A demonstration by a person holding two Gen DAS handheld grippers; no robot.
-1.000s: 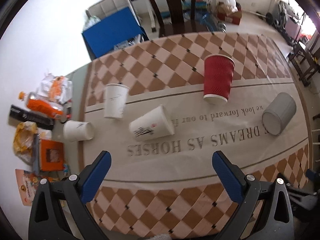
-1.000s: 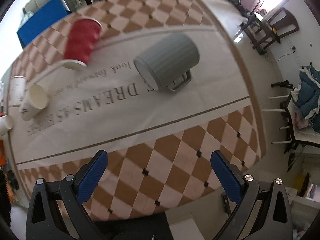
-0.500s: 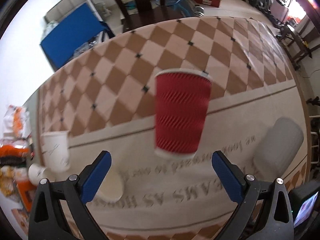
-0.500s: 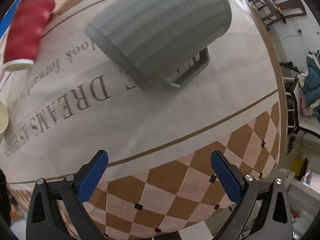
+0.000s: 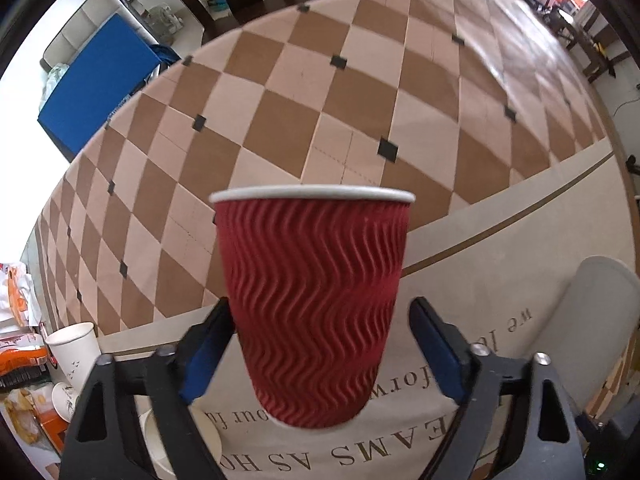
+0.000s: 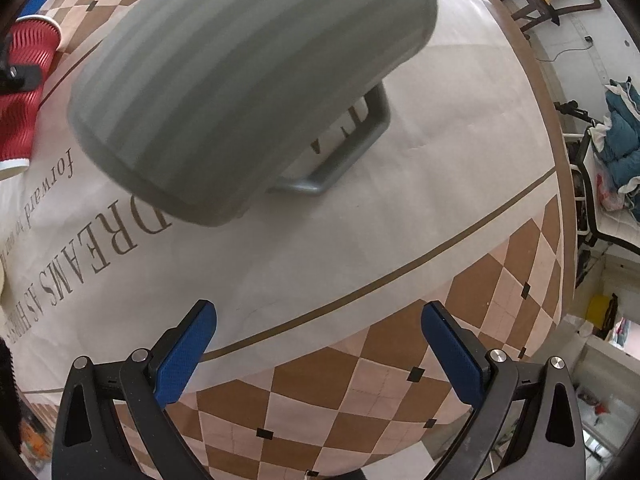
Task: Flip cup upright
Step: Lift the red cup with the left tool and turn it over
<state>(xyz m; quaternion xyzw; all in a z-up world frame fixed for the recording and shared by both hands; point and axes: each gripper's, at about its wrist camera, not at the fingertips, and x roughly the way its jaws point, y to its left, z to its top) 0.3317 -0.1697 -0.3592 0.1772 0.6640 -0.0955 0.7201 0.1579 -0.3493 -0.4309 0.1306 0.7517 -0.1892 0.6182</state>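
Red paper cup point(image 5: 312, 312): lies on its side mid-desk point(image 5: 360, 92), between the spread blue pads of the left hand-held gripper point(image 5: 320, 356), not yet clamped. Probably light, crushable, ribbed for grip; best taken mid-wall, gently. Grey mug point(image 6: 248, 80): on its side, handle toward the desk's right edge, ahead of the released right hand-held gripper point(image 6: 318, 356). Likely heavier, rigid.

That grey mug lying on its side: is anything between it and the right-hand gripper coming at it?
Nothing visible. Between the right gripper and the grey mug lies only bare tablecloth. The red cup stands off to the side, with the left gripper around it.
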